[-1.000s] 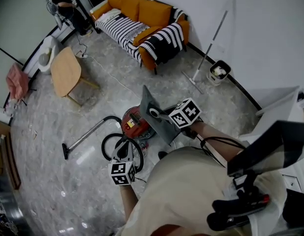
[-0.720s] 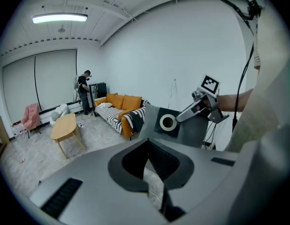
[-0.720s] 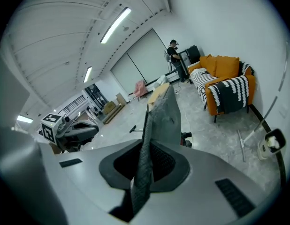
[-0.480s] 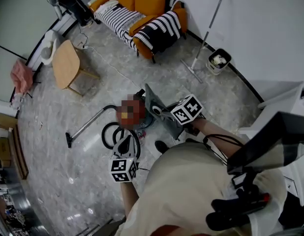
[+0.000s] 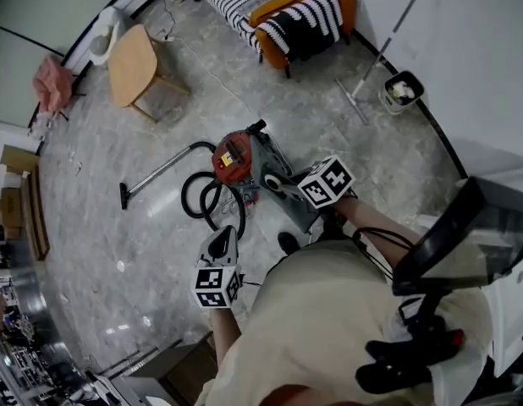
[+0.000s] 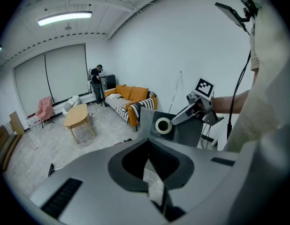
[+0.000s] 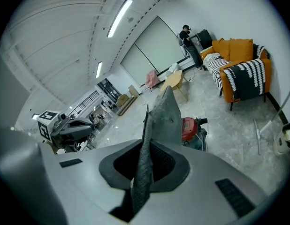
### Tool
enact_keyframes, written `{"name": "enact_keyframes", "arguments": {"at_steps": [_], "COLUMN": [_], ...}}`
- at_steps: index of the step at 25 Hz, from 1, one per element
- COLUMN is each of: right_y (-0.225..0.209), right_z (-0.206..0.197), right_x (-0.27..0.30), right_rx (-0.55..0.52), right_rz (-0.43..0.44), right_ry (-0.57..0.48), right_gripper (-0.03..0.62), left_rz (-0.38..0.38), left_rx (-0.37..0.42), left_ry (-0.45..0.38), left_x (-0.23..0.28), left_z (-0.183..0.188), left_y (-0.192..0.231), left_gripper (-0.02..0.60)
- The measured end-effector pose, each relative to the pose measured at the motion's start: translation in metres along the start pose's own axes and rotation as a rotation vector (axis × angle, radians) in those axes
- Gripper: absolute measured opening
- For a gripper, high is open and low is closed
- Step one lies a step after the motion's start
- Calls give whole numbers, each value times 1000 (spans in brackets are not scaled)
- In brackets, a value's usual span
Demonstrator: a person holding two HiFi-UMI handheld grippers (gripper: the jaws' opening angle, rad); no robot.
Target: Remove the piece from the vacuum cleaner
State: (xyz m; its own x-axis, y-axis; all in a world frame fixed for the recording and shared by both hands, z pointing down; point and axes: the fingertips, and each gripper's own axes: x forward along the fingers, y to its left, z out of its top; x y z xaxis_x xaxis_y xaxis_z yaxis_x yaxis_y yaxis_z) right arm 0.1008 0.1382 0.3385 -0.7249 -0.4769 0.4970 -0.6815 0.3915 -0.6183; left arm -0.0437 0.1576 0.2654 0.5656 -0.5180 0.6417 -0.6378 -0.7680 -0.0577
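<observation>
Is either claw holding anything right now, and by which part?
The right claw grips the flat grey vacuum piece by its edge, near its round collar. The left claw is shut on nothing.

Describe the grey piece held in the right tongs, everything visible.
The grey piece is a flat, dark grey sheet, stiff and felt-like in look, with a cream ring around a round hole near one end. The right tongs are shut on one edge and hold it roughly upright in the air, over the red vacuum cleaner and apparently clear of it. Nothing else touches it.
</observation>
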Motion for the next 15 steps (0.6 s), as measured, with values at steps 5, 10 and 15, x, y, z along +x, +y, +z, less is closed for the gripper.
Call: {"name": "enact_keyframes", "arguments": {"at_steps": [5,10,15], "right_y": [25,62,85], "right_z": [-7,-10,-11], "right_x": [24,51,72], "right_rx": [-29,-78,-78], "right_rz": [-27,-93,-154], "right_ry": [22,31,7], "right_gripper": [26,26,26], "left_rz": [1,-48,-92], "left_rx": [-27,-42,-55], "left_ry": [-40,-77,-102], "left_x": [-20,-51,-68], "left_z": [-17,-49,-78], "left_y": [23,45,70], "left_gripper": [5,5,5]}}
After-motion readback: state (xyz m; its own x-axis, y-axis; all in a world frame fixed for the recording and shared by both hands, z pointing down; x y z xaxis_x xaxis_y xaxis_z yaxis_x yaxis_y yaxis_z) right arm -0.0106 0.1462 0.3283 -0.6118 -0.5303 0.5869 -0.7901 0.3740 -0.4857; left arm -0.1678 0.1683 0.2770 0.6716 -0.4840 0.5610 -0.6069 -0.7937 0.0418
